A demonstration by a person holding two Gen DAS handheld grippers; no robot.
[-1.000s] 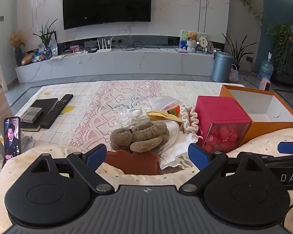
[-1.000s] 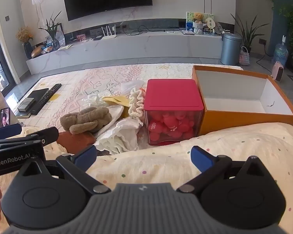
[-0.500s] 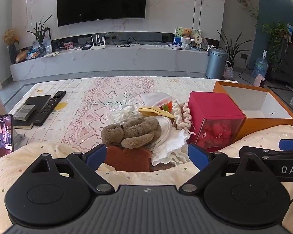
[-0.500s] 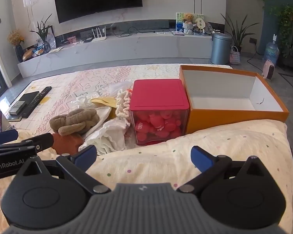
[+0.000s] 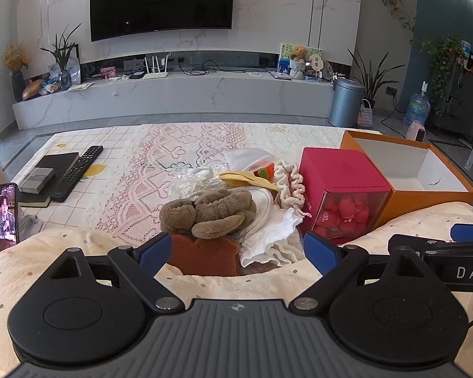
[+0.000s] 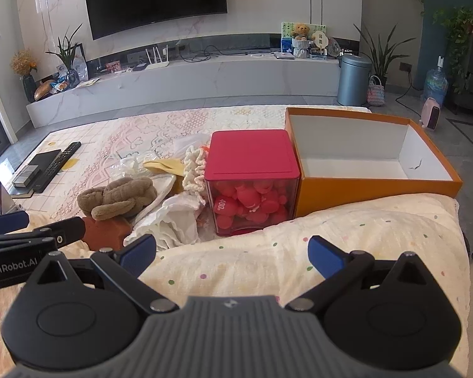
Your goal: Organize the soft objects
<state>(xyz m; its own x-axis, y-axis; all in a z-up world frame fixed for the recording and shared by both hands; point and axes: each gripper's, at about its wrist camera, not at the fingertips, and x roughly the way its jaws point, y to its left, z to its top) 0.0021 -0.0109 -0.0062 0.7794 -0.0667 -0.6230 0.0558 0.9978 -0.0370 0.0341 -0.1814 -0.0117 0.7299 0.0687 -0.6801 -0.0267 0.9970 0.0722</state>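
A heap of soft things lies mid-table: a brown plush toy (image 5: 209, 212) (image 6: 118, 197) on a rust-brown sponge block (image 5: 203, 253) (image 6: 105, 231), white crumpled cloth (image 5: 269, 236) (image 6: 173, 220), a cream knitted piece (image 5: 288, 182) (image 6: 194, 170) and a yellow cloth (image 5: 246, 178). An orange open box (image 5: 425, 193) (image 6: 378, 187) stands empty at the right. My left gripper (image 5: 238, 250) is open just short of the sponge block. My right gripper (image 6: 231, 255) is open over a dotted cream cushion (image 6: 299, 245), holding nothing.
A red-lidded clear cube (image 5: 342, 195) (image 6: 252, 182) filled with red balls sits between the heap and the box. A remote (image 5: 78, 171), a black book and a phone on a stand (image 5: 4, 217) occupy the table's left side. A TV console runs along the far wall.
Both grippers have drifted slightly, the right one shifting rightwards so the cube and orange box sit more centrally. Jaws remain open and nothing on the table has moved.
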